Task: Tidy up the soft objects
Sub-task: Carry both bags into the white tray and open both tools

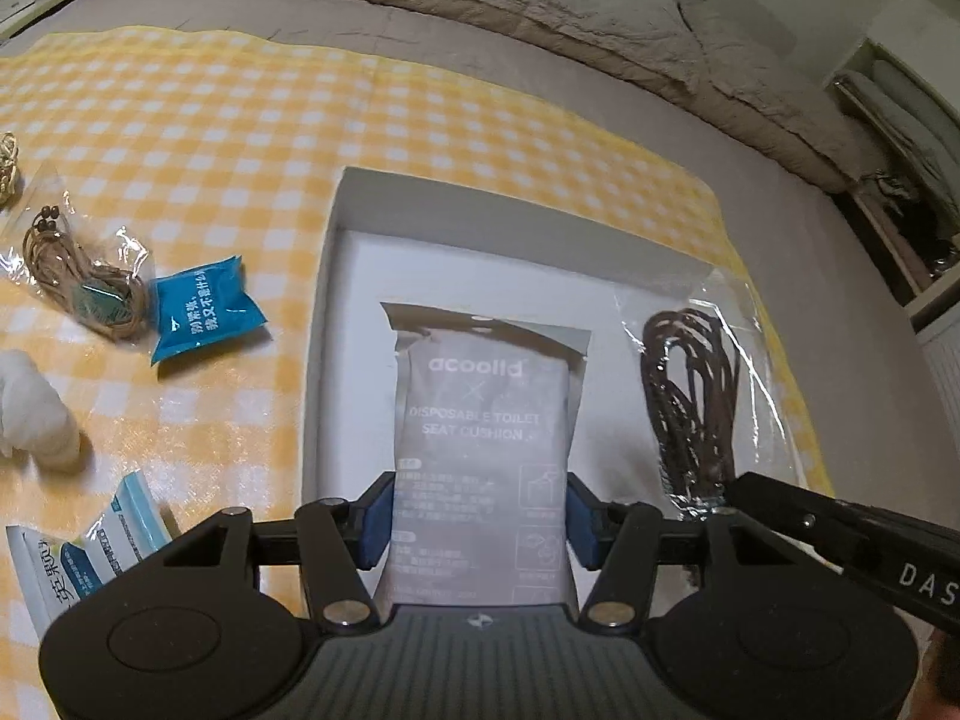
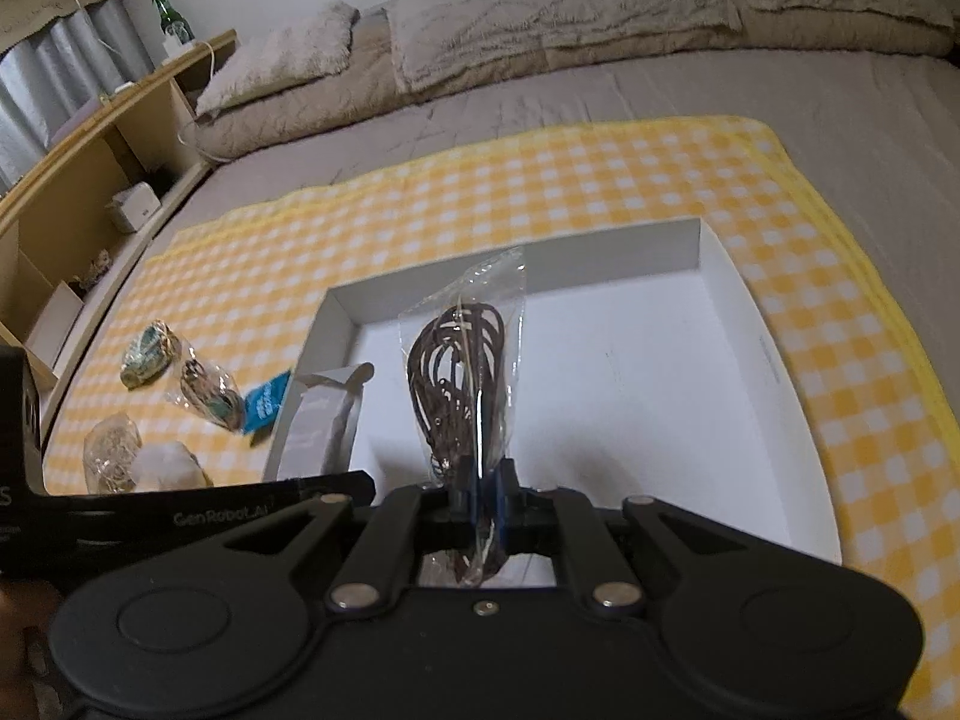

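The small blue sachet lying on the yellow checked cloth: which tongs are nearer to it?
Left. The left tongs sit beside the blue sachet; the right tongs are beyond them.

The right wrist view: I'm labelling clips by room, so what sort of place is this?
Most likely a bedroom: a bed with a pillow and rumpled duvet, plus a wooden headboard shelf.
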`<move>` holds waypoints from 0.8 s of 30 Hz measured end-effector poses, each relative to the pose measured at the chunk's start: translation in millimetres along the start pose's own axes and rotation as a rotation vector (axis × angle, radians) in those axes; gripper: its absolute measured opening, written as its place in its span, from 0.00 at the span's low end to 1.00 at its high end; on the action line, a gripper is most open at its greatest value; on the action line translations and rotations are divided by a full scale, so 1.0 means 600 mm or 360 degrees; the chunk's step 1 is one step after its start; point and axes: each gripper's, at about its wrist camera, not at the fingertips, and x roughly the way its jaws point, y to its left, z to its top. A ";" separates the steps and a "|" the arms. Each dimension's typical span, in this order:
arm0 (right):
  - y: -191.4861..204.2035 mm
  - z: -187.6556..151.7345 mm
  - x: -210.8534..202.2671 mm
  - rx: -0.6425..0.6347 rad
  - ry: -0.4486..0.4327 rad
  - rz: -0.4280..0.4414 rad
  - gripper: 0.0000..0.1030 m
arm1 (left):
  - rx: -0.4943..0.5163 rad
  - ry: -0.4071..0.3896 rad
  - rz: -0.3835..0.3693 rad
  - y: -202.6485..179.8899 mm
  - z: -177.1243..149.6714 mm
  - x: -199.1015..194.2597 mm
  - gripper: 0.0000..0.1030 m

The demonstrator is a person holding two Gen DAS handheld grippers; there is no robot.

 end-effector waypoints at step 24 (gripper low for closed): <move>0.010 -0.019 0.055 0.0121 0.0189 0.0025 0.57 | 0.0171 0.0028 0.0050 0.007 -0.005 -0.040 0.92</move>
